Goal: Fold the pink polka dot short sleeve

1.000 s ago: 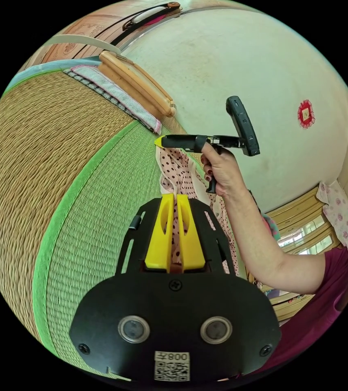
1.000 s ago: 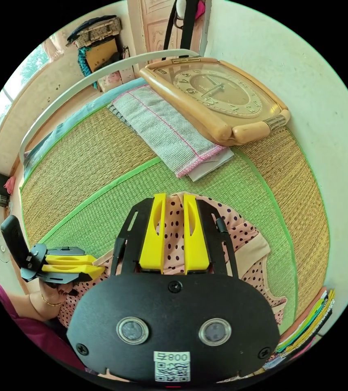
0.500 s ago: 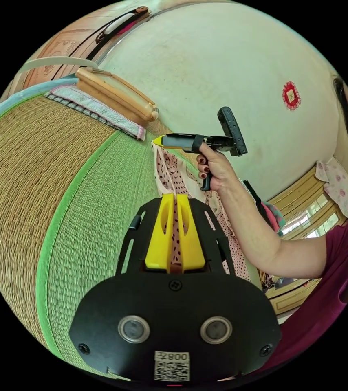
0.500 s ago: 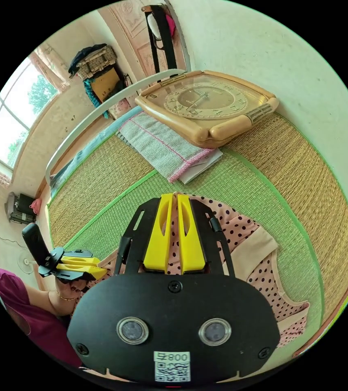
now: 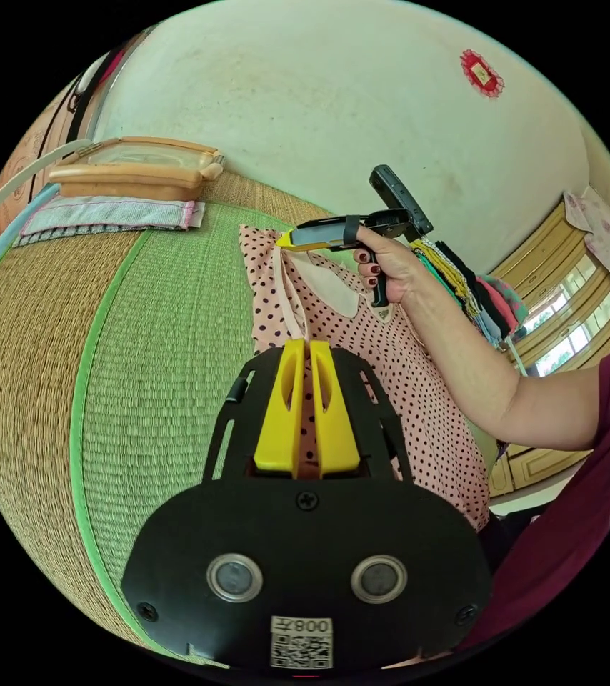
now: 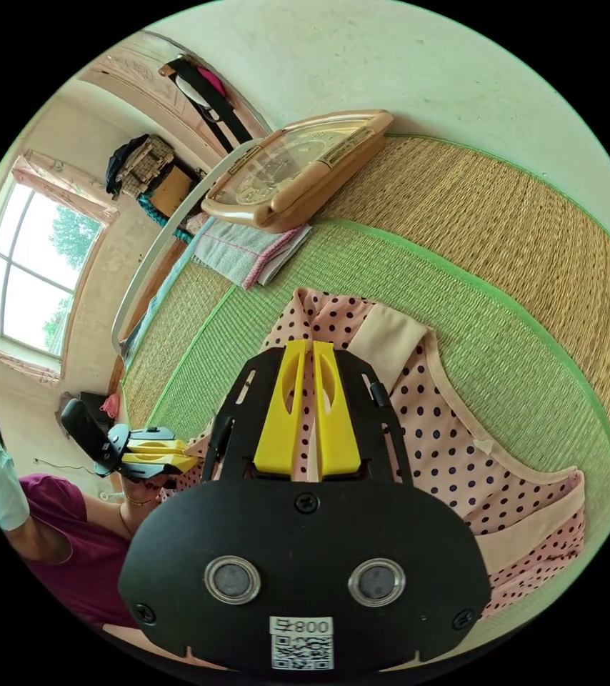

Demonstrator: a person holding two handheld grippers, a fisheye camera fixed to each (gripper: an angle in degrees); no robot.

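The left claw [image 5: 308, 350] pinched the pink polka dot short sleeve [image 5: 398, 386] between both jaws; the right claw [image 6: 303, 351] clenched its plain-trimmed shoulder. The black-dotted shirt lay partly spread over the green woven mat [image 6: 419, 286], beyond it a wooden clock [image 6: 298, 164].

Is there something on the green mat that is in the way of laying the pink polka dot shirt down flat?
Nothing visible does. Both the left gripper and right gripper hold the pink polka dot shirt over bare green mat. The clock and folded towel lie apart, at the mat's far end.
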